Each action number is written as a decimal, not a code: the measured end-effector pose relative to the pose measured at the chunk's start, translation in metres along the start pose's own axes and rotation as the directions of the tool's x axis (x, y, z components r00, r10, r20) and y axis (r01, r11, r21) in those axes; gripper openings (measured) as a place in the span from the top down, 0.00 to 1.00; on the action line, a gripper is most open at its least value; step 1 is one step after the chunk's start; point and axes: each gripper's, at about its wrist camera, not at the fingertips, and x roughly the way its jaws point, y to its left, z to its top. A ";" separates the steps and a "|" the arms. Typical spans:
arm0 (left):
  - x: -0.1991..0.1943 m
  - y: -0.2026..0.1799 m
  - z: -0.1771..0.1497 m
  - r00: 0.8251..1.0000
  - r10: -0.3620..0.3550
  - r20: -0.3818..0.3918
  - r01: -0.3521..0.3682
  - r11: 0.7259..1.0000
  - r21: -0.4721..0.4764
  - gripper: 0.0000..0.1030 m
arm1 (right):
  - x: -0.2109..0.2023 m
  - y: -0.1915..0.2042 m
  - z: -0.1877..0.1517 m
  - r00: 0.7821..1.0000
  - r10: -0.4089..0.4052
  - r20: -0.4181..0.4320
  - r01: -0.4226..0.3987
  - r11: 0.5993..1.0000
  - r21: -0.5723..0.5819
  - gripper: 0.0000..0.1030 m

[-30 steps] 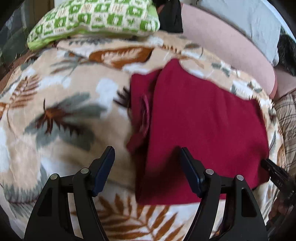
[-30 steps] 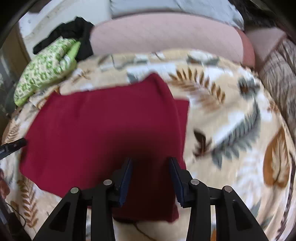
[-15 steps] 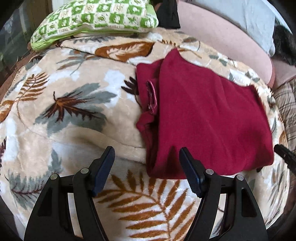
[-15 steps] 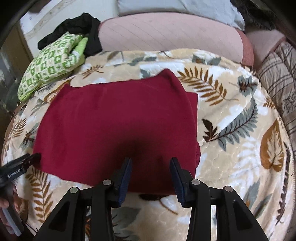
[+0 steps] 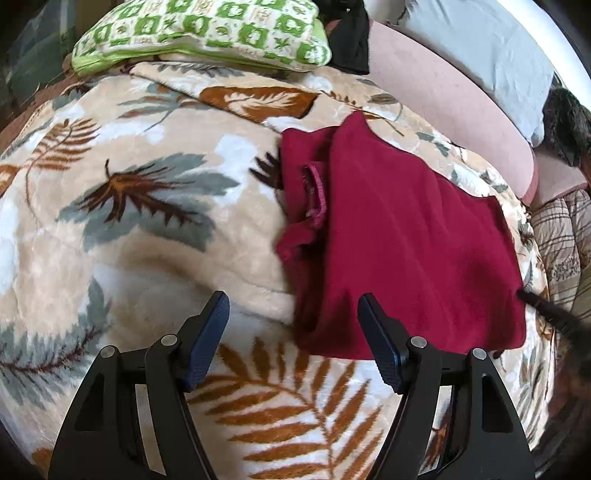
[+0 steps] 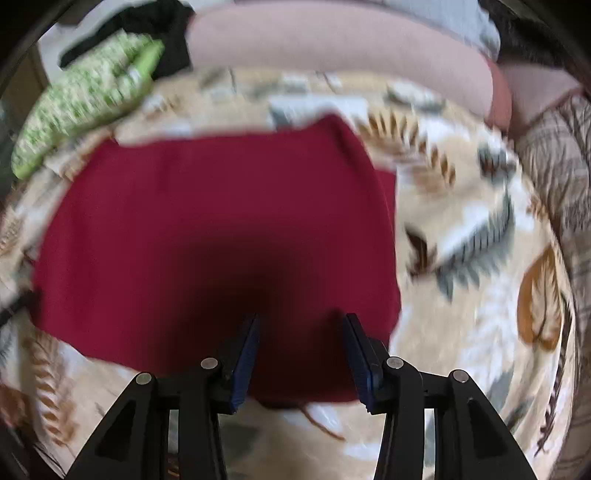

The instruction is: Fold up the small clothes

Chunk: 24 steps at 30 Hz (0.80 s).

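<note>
Tool [image 5: 293, 317] over soft red garment [image 5: 406, 236]

**Count of things in view**

One dark red garment [image 5: 406, 236] lies folded on one leaf-print blanket [image 5: 140, 206]. There are two hand-held grippers: the left hand-held gripper [image 5: 293, 317], its two fingers spread wide, and the right hand-held gripper [image 6: 301, 339], its two fingers also apart. One green-and-white patterned cushion [image 5: 207, 33] sits at the far edge, with one black cloth [image 5: 351, 40] just beside it. One pink bolster [image 5: 443, 96] and one grey pillow [image 5: 480, 48] lie behind. One plaid quilt [image 5: 561, 236] shows at the right.
</note>
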 end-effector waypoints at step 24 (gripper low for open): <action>0.028 0.011 0.011 0.998 -0.048 -0.046 0.045 0.997 -0.061 0.29 | 0.116 0.227 0.116 0.950 0.288 -0.122 -0.309 0.923 -0.229 0.56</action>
